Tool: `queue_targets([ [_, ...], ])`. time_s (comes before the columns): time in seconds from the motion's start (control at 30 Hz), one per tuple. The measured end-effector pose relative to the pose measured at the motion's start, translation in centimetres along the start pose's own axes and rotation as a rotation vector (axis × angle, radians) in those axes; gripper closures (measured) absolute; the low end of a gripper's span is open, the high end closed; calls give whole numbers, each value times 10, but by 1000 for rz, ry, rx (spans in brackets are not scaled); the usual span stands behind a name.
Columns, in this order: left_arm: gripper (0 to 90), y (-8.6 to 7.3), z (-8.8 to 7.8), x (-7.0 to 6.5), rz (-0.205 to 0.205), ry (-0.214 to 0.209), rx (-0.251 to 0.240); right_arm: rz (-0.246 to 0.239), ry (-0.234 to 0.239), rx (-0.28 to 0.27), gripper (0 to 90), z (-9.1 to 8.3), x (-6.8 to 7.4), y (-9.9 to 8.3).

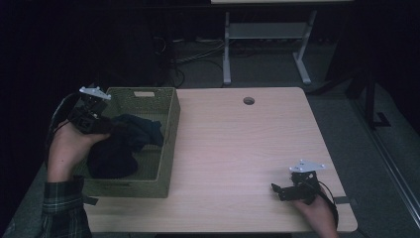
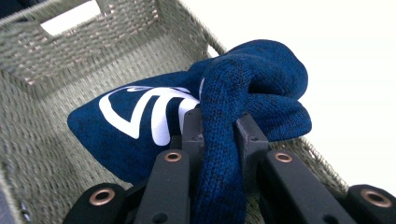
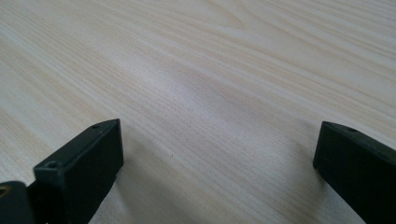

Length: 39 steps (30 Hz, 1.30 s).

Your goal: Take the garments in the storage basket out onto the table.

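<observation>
A dark blue knitted garment (image 2: 252, 79) with white lettering lies in a woven olive basket (image 1: 171, 129) at the table's left end. My left gripper (image 2: 219, 126) is shut on a fold of that garment (image 1: 124, 141), its jaws pinching the knit just above the basket floor; in the high view it (image 1: 91, 116) sits at the basket's left wall. My right gripper (image 3: 217, 154) is open over bare wood, nothing between its jaws. In the high view it (image 1: 280, 191) rests low near the table's front right corner.
The light wooden table (image 1: 237, 148) has a round cable hole (image 1: 248, 100) near its far edge. Behind it, on the dark floor, stand a white table frame (image 1: 267, 34) and some cables (image 1: 198, 54).
</observation>
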<state>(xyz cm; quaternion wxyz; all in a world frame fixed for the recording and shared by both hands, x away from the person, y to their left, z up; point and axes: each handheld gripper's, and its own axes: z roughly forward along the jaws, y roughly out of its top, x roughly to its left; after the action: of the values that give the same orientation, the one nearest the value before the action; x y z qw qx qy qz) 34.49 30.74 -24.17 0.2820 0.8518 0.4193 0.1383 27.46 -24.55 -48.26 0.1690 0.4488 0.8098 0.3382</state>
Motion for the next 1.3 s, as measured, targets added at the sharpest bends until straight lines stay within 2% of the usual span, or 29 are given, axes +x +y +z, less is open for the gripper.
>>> queue_targets([
  [0.47, 772, 21, -18, -2, 24, 11, -47, 1, -1, -2, 14, 0, 0, 0],
  [0.67, 774, 31, -23, -6, 35, -28, -84, 1, -1, -2, 14, 0, 0, 0],
  [1.03, 776, 51, -29, -20, 65, -28, -121, -1, -3, -2, 14, 0, 0, 0],
  [1.3, 776, 65, -28, -32, 95, -55, -133, 0, -1, -2, 14, 0, 0, 0],
])
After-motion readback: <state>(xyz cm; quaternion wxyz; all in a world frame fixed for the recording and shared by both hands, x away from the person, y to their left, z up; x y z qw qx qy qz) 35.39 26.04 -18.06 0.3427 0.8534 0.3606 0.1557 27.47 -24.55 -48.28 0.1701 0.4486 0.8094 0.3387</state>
